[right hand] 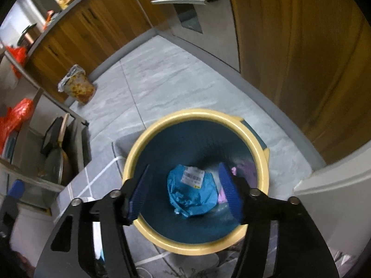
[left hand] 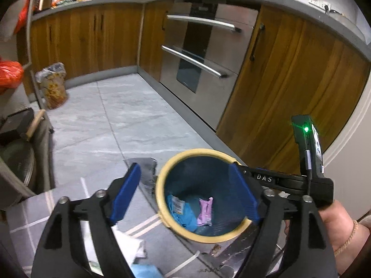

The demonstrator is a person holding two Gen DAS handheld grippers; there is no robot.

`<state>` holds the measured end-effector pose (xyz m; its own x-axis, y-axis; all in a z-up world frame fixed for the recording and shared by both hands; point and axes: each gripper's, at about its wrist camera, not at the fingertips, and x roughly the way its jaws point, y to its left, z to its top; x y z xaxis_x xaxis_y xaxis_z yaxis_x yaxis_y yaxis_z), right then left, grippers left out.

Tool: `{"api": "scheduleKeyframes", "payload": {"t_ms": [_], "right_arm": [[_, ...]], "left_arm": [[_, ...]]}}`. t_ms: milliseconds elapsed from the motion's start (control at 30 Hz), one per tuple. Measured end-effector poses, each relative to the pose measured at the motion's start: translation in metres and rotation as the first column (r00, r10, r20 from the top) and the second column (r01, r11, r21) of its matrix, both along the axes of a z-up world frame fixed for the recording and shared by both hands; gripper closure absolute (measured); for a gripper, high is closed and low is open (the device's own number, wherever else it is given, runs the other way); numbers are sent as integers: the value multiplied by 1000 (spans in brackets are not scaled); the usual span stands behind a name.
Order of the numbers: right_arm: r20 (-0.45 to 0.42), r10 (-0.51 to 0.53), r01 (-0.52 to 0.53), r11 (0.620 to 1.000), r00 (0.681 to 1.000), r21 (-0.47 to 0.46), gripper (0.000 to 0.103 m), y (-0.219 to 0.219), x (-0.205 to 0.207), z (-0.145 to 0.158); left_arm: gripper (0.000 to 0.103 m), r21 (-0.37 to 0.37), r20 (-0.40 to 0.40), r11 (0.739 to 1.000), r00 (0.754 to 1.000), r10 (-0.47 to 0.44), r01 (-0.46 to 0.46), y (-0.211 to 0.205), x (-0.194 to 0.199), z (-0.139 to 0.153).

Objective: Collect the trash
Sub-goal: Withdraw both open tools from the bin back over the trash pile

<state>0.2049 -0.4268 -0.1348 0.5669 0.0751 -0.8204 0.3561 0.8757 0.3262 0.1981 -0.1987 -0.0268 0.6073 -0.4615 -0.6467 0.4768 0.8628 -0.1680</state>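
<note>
Kitchen floor, grey marbled tiles [left hand: 129,120], wooden cabinets [left hand: 88,39] running along the far side and a steel oven [left hand: 201,53] set into them on the right. Down in the near middle stands the bin [right hand: 197,113], cream rim, dark blue inside, and both grippers are poised over its mouth.

Look inside: a crumpled blue wrapper [right hand: 192,192] lies on the bottom with its white label up, and a small purple wrapper [left hand: 205,210] sits just to its right, long axis running near to far. Both are already in the bin.

The right gripper [right hand: 185,190] hangs straight above the opening, pointing steeply down, fingers spread apart with nothing between them: the blue wrapper seen through the gap lies well below the pads. The left gripper [left hand: 183,194] comes in from the left side, its right finger over the bin's mouth, its left finger outside the rim; jaws wide, nothing gripped.

So both hands are free. What next? More litter seems to wait on the near left: pale paper [left hand: 129,241] and a bit of light blue [left hand: 146,271] lie on the grey checked cloth [left hand: 30,217], right under the left gripper, nearer to it than to the right one. I'd judge the left hand better placed to swing back for them.
</note>
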Motion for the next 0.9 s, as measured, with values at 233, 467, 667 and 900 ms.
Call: {"api": "scheduleKeyframes", "payload": {"t_ms": [233,467,667,900], "right_arm": [[53,75,-70,994,996,-87,21,31,3,18],[111,148,-134,983,983,-128,11,64,1,38],[156,275,-261,960,949,-104,11,107,-7,52],[138,441,-412,890,887,-194,11,159,-24,59]], "left_arm": [[6,-31,84,996,993,83,-81,45,-20,46],[6,-60,113,982,976,184,-178,101,-37,81],[6,-29,128,970,961,244,-242,146,-59,86],[6,32,54,950,950,308,-310,201,-85,54]]}}
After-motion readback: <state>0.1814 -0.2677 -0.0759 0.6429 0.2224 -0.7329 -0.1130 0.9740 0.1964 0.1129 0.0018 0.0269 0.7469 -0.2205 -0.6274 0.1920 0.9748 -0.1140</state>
